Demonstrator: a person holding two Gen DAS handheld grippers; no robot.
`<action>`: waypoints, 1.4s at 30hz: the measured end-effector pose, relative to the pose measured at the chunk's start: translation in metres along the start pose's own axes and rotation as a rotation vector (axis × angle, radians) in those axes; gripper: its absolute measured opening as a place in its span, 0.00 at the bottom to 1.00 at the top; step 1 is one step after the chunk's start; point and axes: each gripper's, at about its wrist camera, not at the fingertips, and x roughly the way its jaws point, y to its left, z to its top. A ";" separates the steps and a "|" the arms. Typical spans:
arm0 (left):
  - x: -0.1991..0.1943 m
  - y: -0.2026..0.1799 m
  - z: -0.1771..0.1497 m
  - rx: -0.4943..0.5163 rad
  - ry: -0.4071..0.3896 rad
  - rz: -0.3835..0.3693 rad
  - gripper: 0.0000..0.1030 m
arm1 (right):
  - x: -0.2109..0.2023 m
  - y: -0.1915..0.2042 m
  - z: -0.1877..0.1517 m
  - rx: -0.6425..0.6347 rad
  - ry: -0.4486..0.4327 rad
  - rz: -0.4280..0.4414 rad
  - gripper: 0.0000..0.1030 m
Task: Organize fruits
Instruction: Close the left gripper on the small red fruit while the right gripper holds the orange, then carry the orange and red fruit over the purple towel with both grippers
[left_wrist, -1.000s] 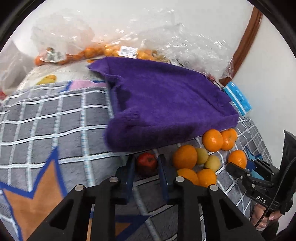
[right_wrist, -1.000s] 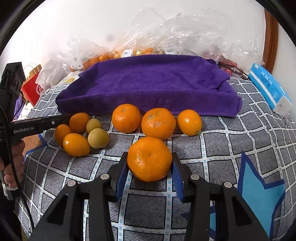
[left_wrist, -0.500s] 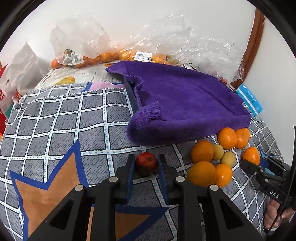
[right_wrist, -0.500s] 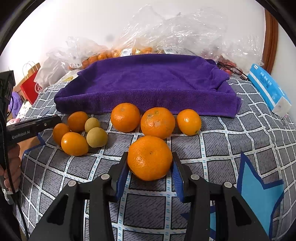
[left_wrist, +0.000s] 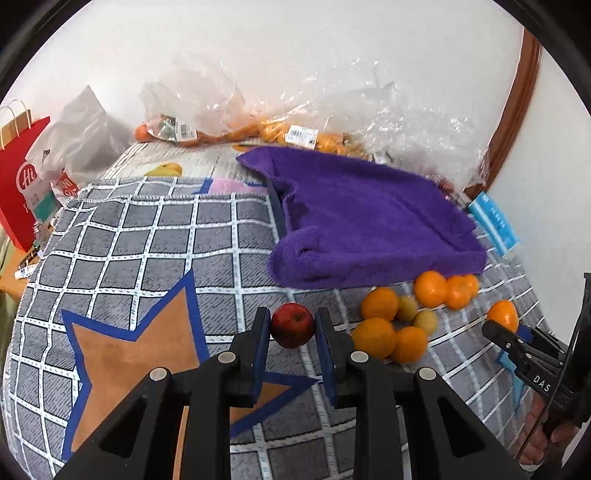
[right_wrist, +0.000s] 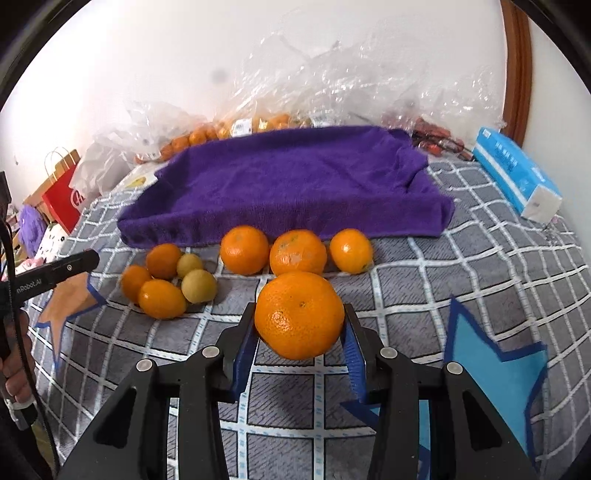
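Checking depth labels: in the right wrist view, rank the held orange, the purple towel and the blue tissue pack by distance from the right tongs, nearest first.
1. Held orange, between the right tongs.
2. Purple towel, straight ahead, past the row of loose oranges.
3. Blue tissue pack, far right, beside the towel's back corner.

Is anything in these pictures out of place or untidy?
The purple towel is rumpled: its near left corner is rolled under and its back left edge notched. Torn clear plastic bags spill oranges along the wall. The loose fruit lies scattered in front of the towel.
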 end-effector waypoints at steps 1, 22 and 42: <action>-0.003 -0.001 0.001 -0.004 -0.006 -0.008 0.23 | -0.004 0.000 0.003 0.001 -0.007 0.005 0.42; -0.019 -0.025 0.065 -0.027 -0.132 -0.038 0.23 | -0.032 -0.013 0.072 0.008 -0.118 -0.051 0.42; 0.043 -0.040 0.106 -0.050 -0.175 -0.034 0.23 | 0.029 -0.021 0.126 0.017 -0.140 -0.060 0.42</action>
